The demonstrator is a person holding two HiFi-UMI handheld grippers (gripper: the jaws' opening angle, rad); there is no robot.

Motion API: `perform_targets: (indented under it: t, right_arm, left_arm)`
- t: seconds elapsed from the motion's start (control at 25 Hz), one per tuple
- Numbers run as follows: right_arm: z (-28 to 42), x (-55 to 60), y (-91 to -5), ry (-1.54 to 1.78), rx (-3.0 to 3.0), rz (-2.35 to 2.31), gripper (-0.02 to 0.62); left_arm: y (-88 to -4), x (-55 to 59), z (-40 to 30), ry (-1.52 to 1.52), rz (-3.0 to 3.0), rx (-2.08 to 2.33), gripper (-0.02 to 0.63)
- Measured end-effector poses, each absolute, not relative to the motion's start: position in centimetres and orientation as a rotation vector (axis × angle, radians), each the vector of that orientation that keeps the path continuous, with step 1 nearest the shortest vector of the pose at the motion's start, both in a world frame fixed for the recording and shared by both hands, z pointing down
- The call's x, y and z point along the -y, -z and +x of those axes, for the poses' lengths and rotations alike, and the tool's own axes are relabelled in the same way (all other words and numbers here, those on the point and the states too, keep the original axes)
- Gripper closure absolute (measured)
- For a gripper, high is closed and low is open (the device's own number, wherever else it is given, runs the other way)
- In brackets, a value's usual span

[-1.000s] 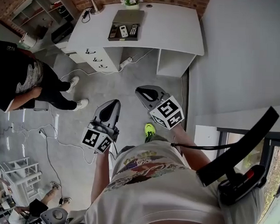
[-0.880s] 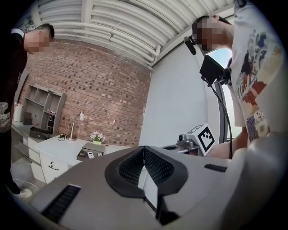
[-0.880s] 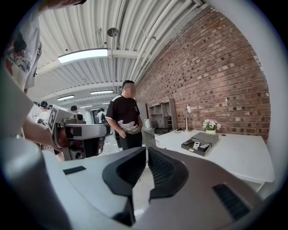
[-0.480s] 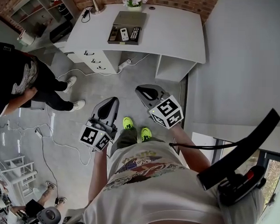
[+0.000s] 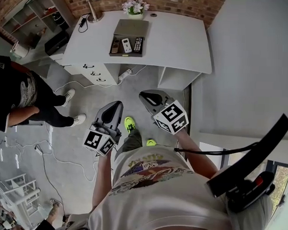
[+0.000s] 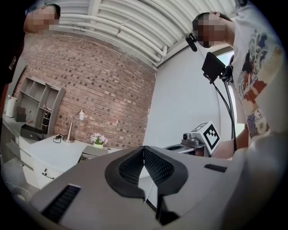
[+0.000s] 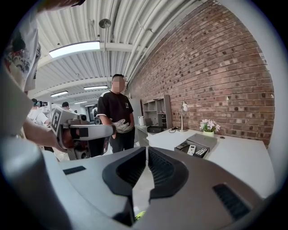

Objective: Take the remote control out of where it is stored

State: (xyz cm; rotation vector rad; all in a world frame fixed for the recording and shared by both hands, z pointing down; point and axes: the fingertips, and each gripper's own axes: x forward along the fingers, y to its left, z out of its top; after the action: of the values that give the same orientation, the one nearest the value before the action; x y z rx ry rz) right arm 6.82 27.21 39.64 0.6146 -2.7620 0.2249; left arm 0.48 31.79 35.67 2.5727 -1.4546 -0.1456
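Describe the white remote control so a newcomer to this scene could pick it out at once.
Find the white desk against the brick wall; in front of the flower pot on it lies an open box with its lid raised. Three remotes lie side by side in it, and the white remote is the middle one, the only pale one between two dark remotes.

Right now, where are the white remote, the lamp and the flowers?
white remote (image 5: 126, 45), head view, middle of its body
lamp (image 5: 95, 18), head view, its base
flowers (image 5: 135, 4), head view, the blossoms
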Motion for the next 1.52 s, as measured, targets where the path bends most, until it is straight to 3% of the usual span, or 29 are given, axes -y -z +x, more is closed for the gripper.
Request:
perform_targets:
  t: [0.76, 1.52]
  right_arm:
    - [-2.1, -15.8, -38.3, -0.248, 2.675, 0.81, 0.591]
    - [-3.8, -10.0, -40.3, -0.32, 2.644, 0.819, 0.589]
  left_arm:
    - [-34.3, -18.4, -7.9, 0.119, 2.683, 1.288, 0.6]
    - [-36.2, -13.3, -10.1, 0.068, 2.638, 1.26, 0.6]
